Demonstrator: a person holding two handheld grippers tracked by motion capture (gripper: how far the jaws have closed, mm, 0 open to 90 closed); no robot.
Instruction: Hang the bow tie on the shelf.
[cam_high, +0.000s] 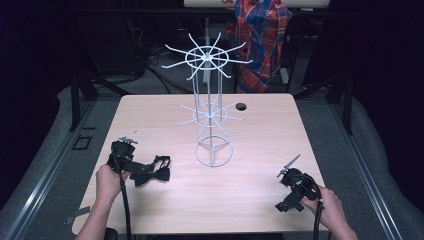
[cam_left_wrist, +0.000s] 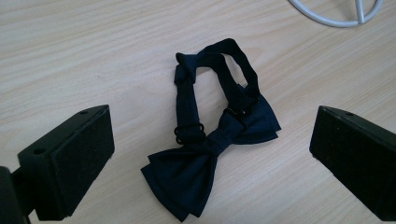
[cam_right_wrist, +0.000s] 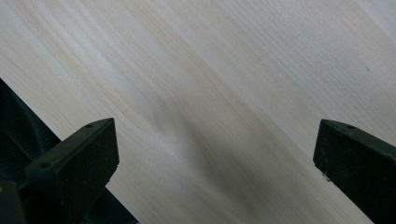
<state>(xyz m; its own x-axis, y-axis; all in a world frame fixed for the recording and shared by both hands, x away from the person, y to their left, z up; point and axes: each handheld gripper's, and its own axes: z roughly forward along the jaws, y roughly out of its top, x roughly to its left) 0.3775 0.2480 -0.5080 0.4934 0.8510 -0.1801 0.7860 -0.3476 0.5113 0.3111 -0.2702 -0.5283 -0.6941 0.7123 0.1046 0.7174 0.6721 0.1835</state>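
The left hand-held gripper (cam_left_wrist: 212, 154) has its jaws spread wide apart with nothing between the pads, poised over the bow tie (cam_left_wrist: 212, 140), which lies flat on the surface near its left edge, toward the front, just left of the ring base of the wire rack (cam_high: 212, 112). If a grasp is meant here, the likely trouble is the tie itself: it is soft cloth with a thin looped strap (cam_left_wrist: 219, 70), so the jaws closing on the strap alone could let the bow dangle and swing, or closing too shallow could merely push the cloth along the wood. The loop could also snag a prong if carried carelessly to the rack. The right hand-held gripper (cam_right_wrist: 215, 154) sits near the front right corner, jaws likewise apart and holding nothing, over bare wood. Count: one bow tie, one rack with two tiers of prongs, two grippers, and one dark round hole (cam_high: 241, 106) near the back edge.
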